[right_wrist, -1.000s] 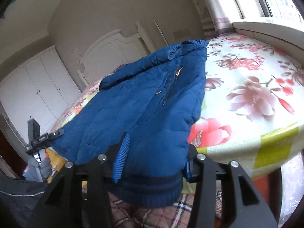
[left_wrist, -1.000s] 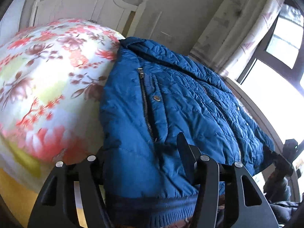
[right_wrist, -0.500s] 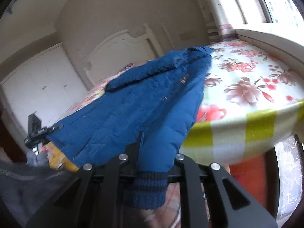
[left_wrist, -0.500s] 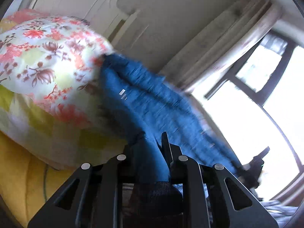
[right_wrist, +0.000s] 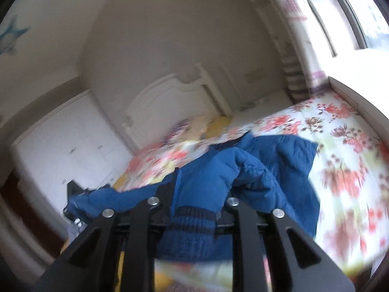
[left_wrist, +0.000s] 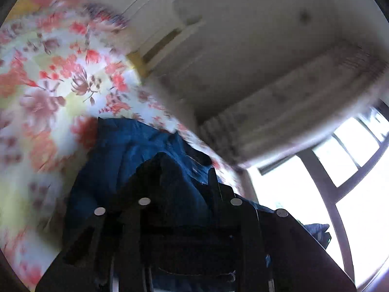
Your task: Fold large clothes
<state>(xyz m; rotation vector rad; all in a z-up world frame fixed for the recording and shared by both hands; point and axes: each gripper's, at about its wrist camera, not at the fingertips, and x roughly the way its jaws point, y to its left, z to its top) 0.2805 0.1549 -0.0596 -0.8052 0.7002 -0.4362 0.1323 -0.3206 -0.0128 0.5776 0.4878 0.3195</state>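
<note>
Blue jacket (right_wrist: 255, 170) bunched on floral bed (right_wrist: 345, 160), hem lifted at 6 o'clock. Right gripper (right_wrist: 194, 209) jaws easing open, ribbed hem between them; left gripper (left_wrist: 187, 194) likewise, jacket fabric between. Two-corner hold likely for folding hem toward collar.

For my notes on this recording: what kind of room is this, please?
Most likely a bedroom: a bed with a floral sheet, a white carved headboard and white wardrobe doors. A blue jacket lies on it.
</note>
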